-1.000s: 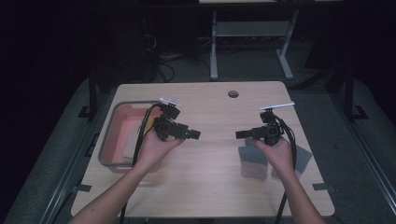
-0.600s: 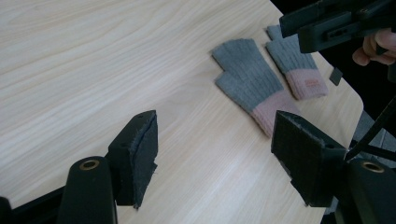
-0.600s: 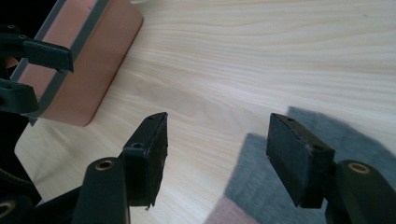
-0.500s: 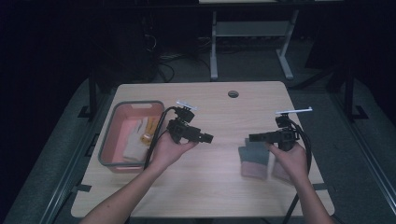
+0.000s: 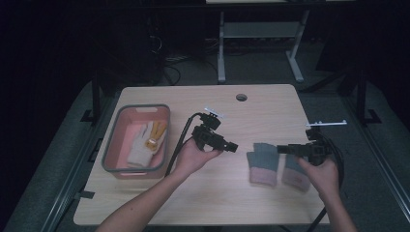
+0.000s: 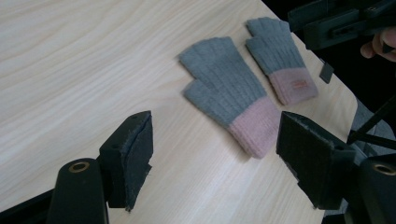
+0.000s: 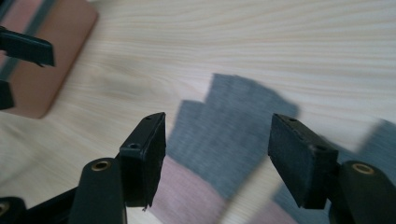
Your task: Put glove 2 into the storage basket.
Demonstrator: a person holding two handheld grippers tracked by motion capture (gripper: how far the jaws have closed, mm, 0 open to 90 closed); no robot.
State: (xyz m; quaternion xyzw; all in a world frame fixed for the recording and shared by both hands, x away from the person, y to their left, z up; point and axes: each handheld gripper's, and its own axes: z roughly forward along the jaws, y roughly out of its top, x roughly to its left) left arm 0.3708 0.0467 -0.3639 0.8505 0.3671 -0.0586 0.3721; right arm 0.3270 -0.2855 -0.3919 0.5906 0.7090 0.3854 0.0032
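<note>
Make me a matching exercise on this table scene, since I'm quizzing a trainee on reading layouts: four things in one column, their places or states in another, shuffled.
Things:
1. white and yellow glove
2. grey and pink gloves
3. left gripper
4. pink bin

Places or states:
A. flat on the bare tabletop, side by side
B. at the table's left side
C. lying inside a container
D. held above the table, fingers apart, pointing toward the knitted pair

Pairs: 1-C, 2-A, 3-D, 4-B
</note>
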